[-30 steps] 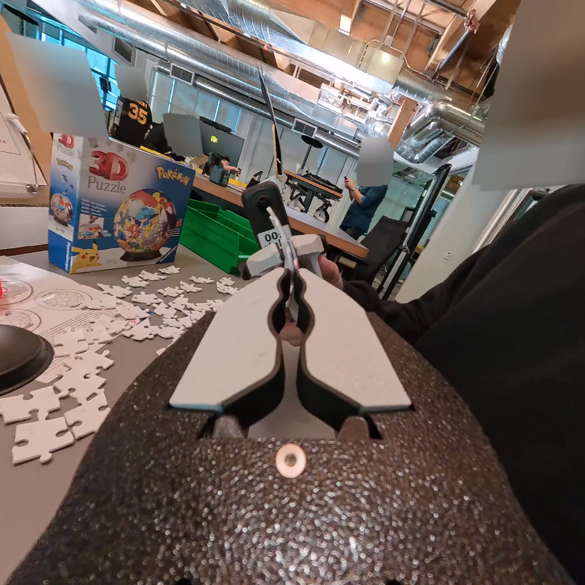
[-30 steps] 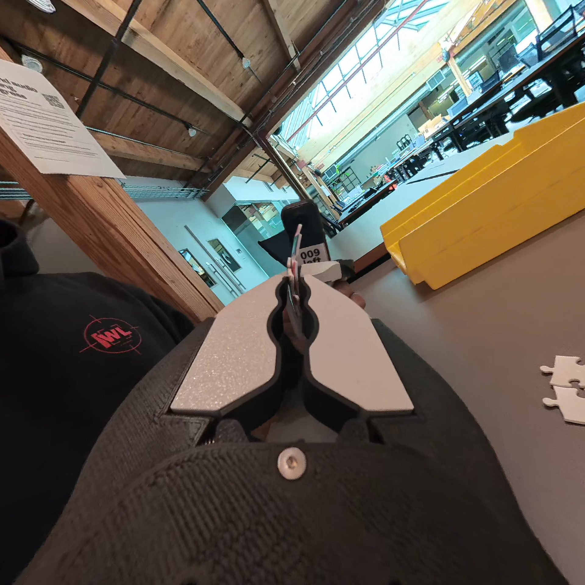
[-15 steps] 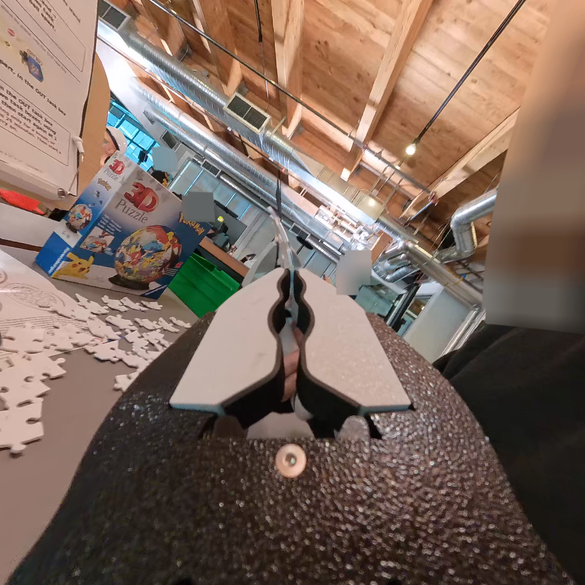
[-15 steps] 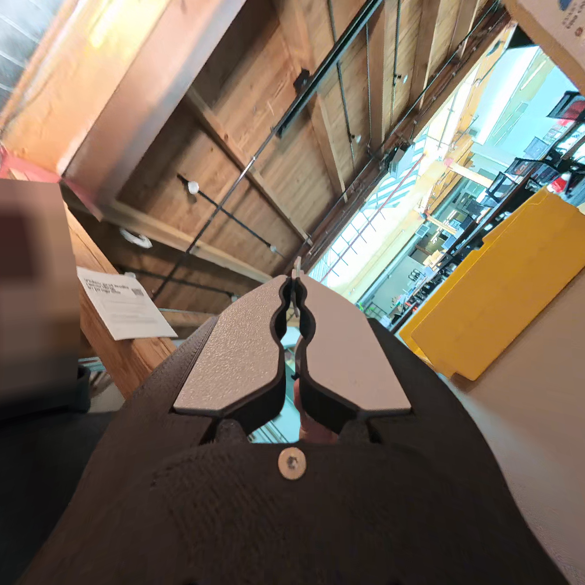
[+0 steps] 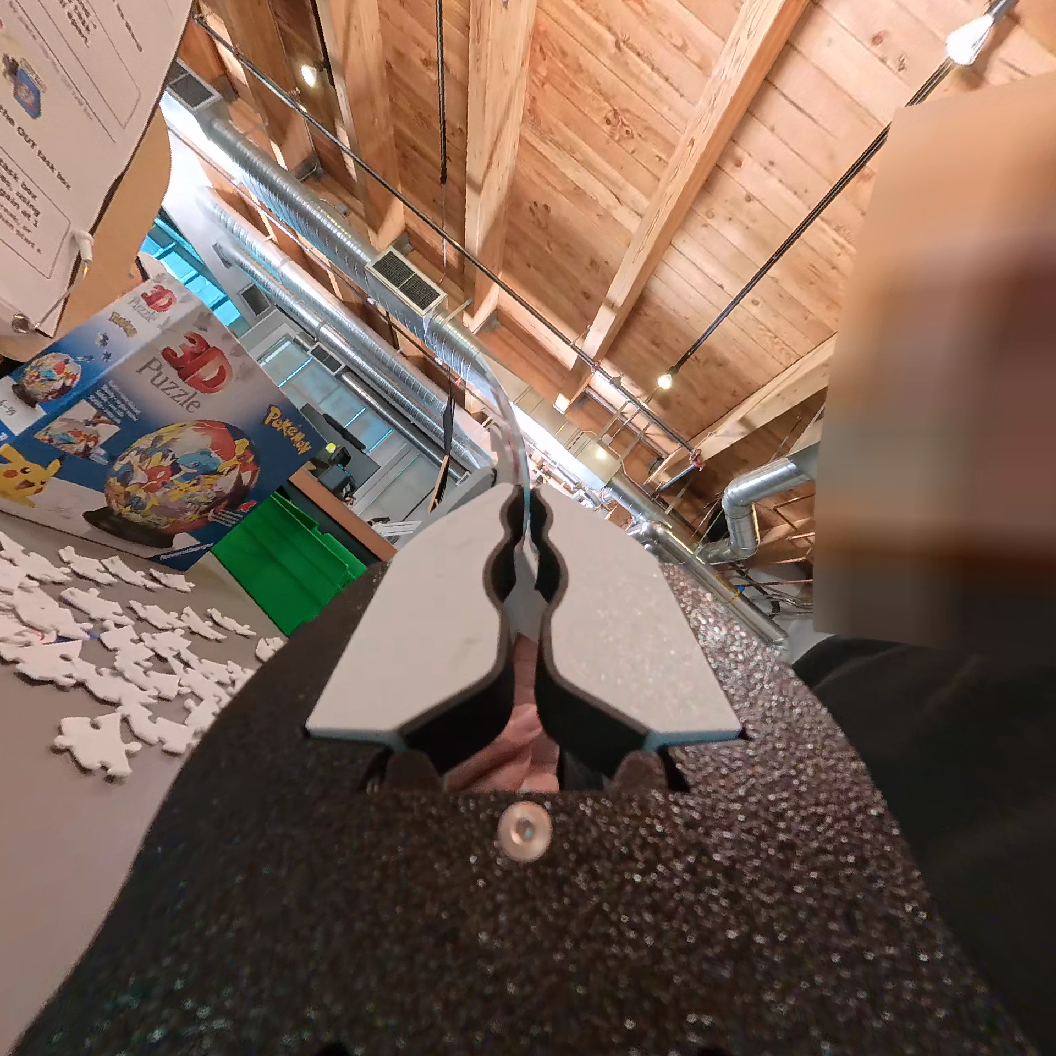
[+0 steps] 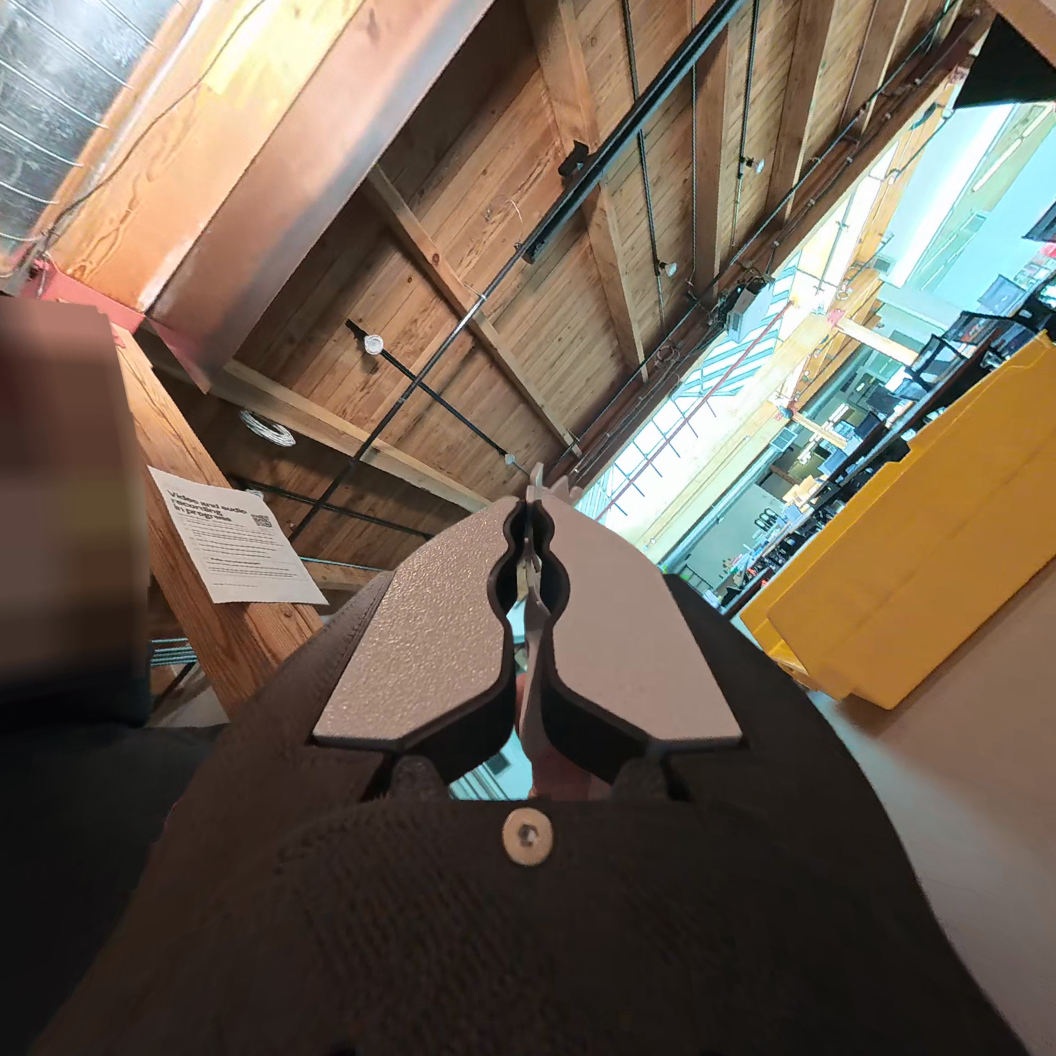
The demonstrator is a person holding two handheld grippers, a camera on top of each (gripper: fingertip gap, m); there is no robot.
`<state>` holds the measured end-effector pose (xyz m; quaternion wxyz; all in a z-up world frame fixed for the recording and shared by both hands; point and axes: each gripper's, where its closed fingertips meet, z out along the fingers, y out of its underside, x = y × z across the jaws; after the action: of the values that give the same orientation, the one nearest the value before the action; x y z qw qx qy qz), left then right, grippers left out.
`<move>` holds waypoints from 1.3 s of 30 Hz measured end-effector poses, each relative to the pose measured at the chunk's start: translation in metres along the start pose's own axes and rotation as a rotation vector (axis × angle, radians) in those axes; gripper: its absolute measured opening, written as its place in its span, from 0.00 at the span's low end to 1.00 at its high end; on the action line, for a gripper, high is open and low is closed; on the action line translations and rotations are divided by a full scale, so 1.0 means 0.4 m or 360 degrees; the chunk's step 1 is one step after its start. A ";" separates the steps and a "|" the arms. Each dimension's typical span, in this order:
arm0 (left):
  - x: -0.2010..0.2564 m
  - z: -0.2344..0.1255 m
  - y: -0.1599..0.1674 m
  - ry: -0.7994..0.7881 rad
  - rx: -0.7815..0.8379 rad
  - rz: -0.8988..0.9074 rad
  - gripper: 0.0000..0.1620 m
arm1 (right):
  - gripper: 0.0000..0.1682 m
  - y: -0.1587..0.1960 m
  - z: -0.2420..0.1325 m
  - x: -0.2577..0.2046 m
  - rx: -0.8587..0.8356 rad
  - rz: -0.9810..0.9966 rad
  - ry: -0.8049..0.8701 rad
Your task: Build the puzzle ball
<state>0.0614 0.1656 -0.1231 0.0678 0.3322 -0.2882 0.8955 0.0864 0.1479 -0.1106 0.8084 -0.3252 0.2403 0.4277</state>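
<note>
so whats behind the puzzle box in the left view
Green bins stand just behind and beside the puzzle box, with a wooden counter edge past them. Whatever sits directly behind the box is covered by it.

Overhead runs a wooden plank ceiling point(image 5: 628, 171) on heavy beams, with silver ducts point(image 5: 343, 274) and black rails point(image 6: 628, 154) below it. A timber post point(image 6: 188, 526) bears a white paper notice point(image 6: 240, 543). Bright windows point(image 6: 686, 434) light the far hall of desks
</note>
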 end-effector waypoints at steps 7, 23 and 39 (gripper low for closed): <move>0.013 0.009 -0.006 0.0060 0.0118 -0.0039 0.01 | 0.01 -0.010 0.002 -0.017 0.0083 0.0024 -0.0072; 0.009 0.006 -0.006 0.0040 0.0328 0.0018 0.01 | 0.02 -0.009 0.001 -0.024 0.0135 0.0071 -0.0122; -0.005 0.003 -0.009 -0.0070 0.0361 0.0132 0.01 | 0.02 -0.012 -0.001 -0.009 0.0114 0.0097 -0.0083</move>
<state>0.0646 0.1679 -0.1219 -0.0139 0.3452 -0.1999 0.9169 0.0885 0.1435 -0.1071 0.8122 -0.2773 0.2441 0.4515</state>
